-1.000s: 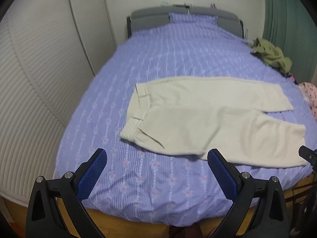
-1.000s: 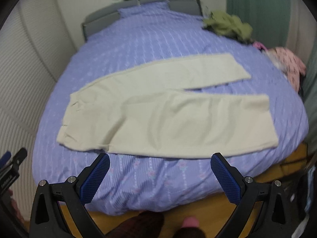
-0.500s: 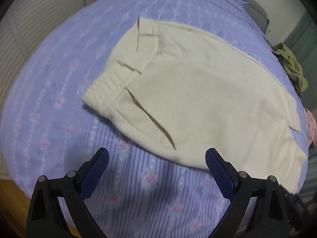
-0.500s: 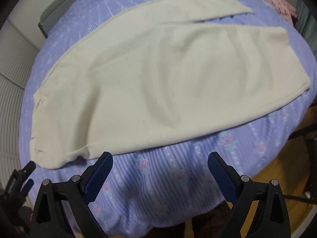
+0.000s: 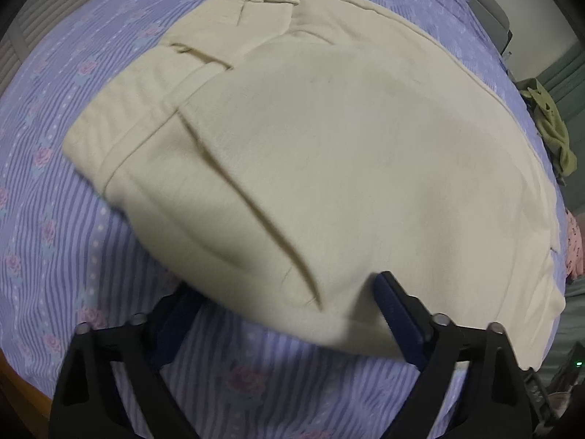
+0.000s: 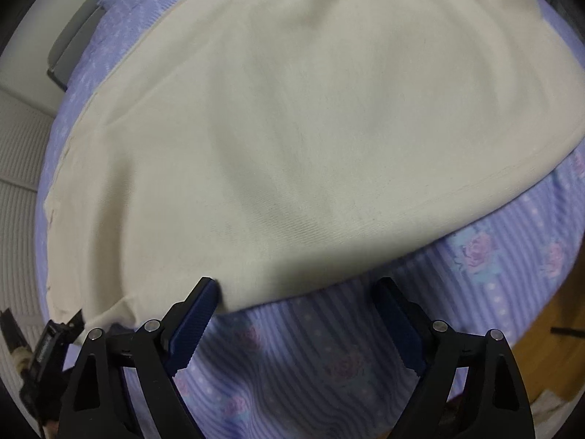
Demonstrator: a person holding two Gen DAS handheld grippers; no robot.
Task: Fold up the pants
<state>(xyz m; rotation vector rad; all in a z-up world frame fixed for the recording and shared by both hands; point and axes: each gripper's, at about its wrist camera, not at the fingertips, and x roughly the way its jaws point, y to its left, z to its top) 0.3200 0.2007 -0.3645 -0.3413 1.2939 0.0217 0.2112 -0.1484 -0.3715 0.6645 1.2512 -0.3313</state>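
Both our grippers hang low over the bed (image 5: 55,241), jaws spread wide. Our left gripper (image 5: 285,314) straddles the near edge of the pants (image 5: 347,153), which lie flat; our right gripper (image 6: 296,311) sits at the pants' (image 6: 310,117) near edge.

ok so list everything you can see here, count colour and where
pants: 1, cream, flat on the bed, waistband on the left
bedspread: 1, lilac striped with roses, beneath the pants
garment: 1, olive green, crumpled at the bed's far right edge
cloth: 1, pink patterned, right edge, mostly cut off
headboard: 1, grey, far end
left hand-held gripper: 1, black with blue pads, open at the pants' near edge
right hand-held gripper: 1, same colours, open at the near hem
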